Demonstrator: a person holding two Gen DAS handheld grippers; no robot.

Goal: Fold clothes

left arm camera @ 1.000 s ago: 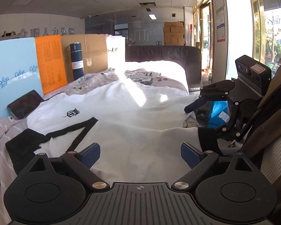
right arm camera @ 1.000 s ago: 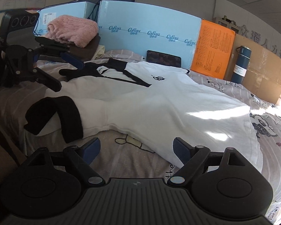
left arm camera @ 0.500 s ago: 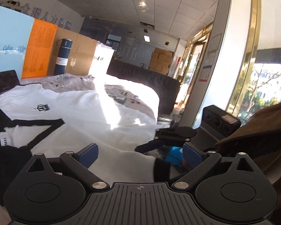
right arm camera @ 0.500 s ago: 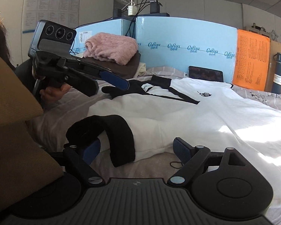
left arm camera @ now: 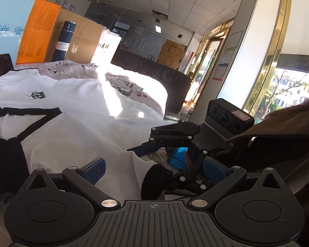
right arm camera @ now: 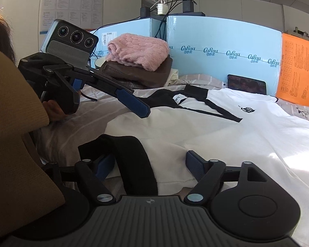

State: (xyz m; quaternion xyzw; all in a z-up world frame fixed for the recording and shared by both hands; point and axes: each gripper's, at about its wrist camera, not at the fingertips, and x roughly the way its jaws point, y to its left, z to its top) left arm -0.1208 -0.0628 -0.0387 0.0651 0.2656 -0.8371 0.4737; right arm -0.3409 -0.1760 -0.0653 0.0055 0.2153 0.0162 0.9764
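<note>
Closest thing in the right wrist view is the right gripper [right arm camera: 151, 165], fingers spread wide, with the black sleeve cuff [right arm camera: 131, 160] of the white shirt [right arm camera: 216, 127] lying between them, low in the middle of the frame. Can't say it's pinched, the pads look apart from the cloth. The left gripper [left arm camera: 154, 169] is spread open too, nothing in it, hovering over the near edge of the shirt at the bottom of its own frame. The shirt is laid out flat on the bed [left arm camera: 72, 70], filling the middle of both views, little crown logo [right arm camera: 247, 109] facing up. Further back, upper middle, a pink sweater [right arm camera: 138, 51] sits on a brown pile. A blue flask [left arm camera: 63, 41] stands upper left by the cardboard.
</note>
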